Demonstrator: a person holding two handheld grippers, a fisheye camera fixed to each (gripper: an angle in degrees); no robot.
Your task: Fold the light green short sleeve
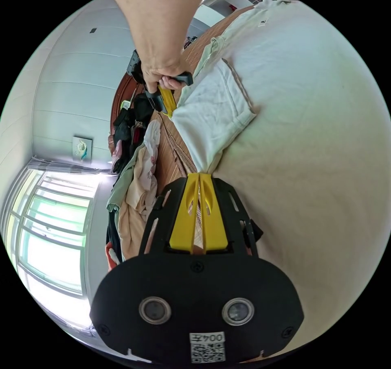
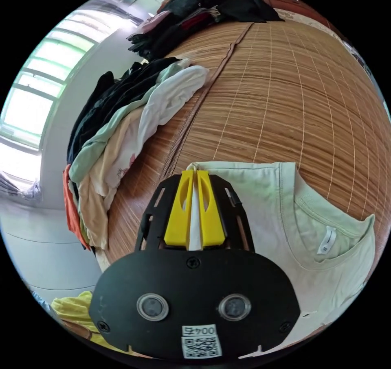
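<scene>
1. The left gripper [image 1: 198,177] has its yellow jaws pressed together on an edge of the light green short sleeve shirt [image 1: 309,149], with cloth bunching into a point right at the jaw tips.
2. Beyond those tips the sleeve [image 1: 211,112] lies doubled over the shirt's body, cuff edge showing. It looks like the side is being folded inward.
3. At the far end of that folded strip, the right gripper [image 1: 168,100] sits in the person's hand [image 1: 161,66], gripping the cloth's other corner. Two pinch points keep the fold edge taut and straight, I'd judge.
4. In the right gripper view, the right gripper [image 2: 194,177] has its jaws closed on pale fabric, and a white sliver runs up between them.
5. To one side of those jaws lies the neckline [image 2: 326,239], tag visible inside the collar, so this grip is on the shoulder end.
6. The shirt rests flat on the woven bamboo mat [image 2: 293,100], which spreads out past the jaw tips.
7. A clothes pile [image 2: 122,141] waits off to the other side, well apart.
8. My read: mid-fold, first side flap in hand, not yet laid down.
</scene>
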